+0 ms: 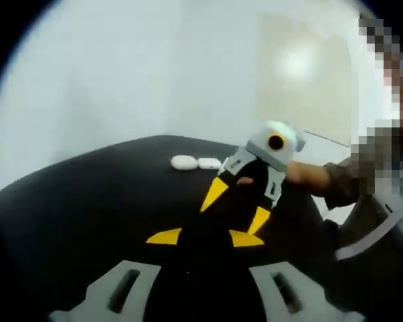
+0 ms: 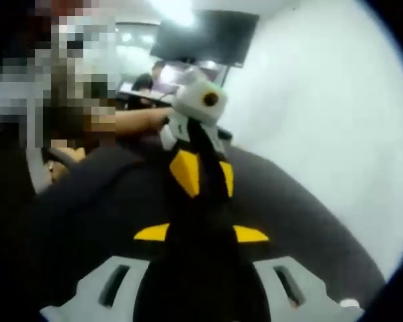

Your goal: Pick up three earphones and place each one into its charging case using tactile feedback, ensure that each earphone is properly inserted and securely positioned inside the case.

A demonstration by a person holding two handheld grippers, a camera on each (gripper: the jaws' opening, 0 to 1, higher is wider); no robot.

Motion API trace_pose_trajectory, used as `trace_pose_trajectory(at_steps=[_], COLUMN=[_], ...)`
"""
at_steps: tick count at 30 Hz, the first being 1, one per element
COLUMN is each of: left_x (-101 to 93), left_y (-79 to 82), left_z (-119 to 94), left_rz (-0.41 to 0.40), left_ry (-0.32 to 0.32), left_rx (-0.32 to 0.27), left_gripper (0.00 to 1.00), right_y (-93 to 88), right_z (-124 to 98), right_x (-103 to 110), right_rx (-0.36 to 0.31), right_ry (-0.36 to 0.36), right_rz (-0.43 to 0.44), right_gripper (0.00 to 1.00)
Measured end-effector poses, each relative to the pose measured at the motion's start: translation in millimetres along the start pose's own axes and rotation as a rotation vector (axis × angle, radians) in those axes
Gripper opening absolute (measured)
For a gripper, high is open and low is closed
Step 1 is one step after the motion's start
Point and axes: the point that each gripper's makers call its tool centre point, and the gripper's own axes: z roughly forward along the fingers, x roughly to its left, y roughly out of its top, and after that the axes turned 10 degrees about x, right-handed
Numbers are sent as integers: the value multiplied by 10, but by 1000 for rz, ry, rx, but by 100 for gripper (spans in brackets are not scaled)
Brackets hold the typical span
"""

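Black tabletop point(image 1: 87, 201): dark matte surface under both grippers, running back to a pale wall point(image 1: 107, 74).
Charging cases point(image 1: 195, 162): two small white rounded shapes lying side by side, touching or nearly so, at the far edge of the tabletop in the left gripper view; too blurred to tell whether they are open or closed.
Earphones: none can be made out at this blur.
Left gripper point(image 1: 205, 237): its yellow-tipped jaws stand apart near the bottom of the left gripper view, with nothing between them; it also appears in the right gripper view point(image 2: 201, 176), pointing toward that camera.
Right gripper point(image 2: 200, 233): yellow tips spread apart, nothing clamped; in the left gripper view point(image 1: 236, 206) it comes in from the right, tips angled down toward the tabletop, well short of the cases.
Person: a hand and sleeve point(image 1: 336, 178) hold the right gripper from the right side.
Background: a dark screen point(image 2: 205, 35) hangs high on the far wall in the right gripper view.
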Motion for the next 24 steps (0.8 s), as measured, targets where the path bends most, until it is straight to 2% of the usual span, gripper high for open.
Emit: trace_pose_trajectory(at_steps=[3, 5, 8, 10, 11, 13, 17, 19, 21, 23, 24], left_x=[-40, -90, -147, -256, -270, -278, -146, -130, -152, -183, -192], left_y=[-56, -107, -120, -115, -108, -100, -89, -82, -80, -93, -100], left_z=[56, 70, 60, 48, 47, 49, 50, 49, 58, 77, 81], left_rz=[11, 7, 11, 16, 17, 29, 34, 28, 37, 51, 57], left_ry=[-13, -41, -69, -121, -127, -122, -54, -50, -58, -69, -75], left_rx=[35, 68, 78, 77, 74, 71, 62, 58, 59, 67, 71], left_gripper=[24, 22, 21, 19, 17, 17, 18, 18, 18, 18, 19], right_y=[-13, -8, -35, -54, -52, -43, 33, 88, 62, -11, 45], right_z=[7, -2, -70, -130, -159, -198, -253, -238, -180, -121, -95], right_x=[-23, -39, -54, -39, -20, -17, -9, 14, 71, 77, 49], right_rx=[0, -5, 0, 1, -3, -9, -36, -64, -48, -9, -56], right_ry=[-12, -10, -1, 21, 35, 42, 29, 36, 55, 42, 15], right_rz=[8, 12, 1, 5, 18, 22, 7, 18, 8, -29, -11], right_gripper=[34, 34, 32, 31, 31, 30, 31, 33, 37, 39, 39])
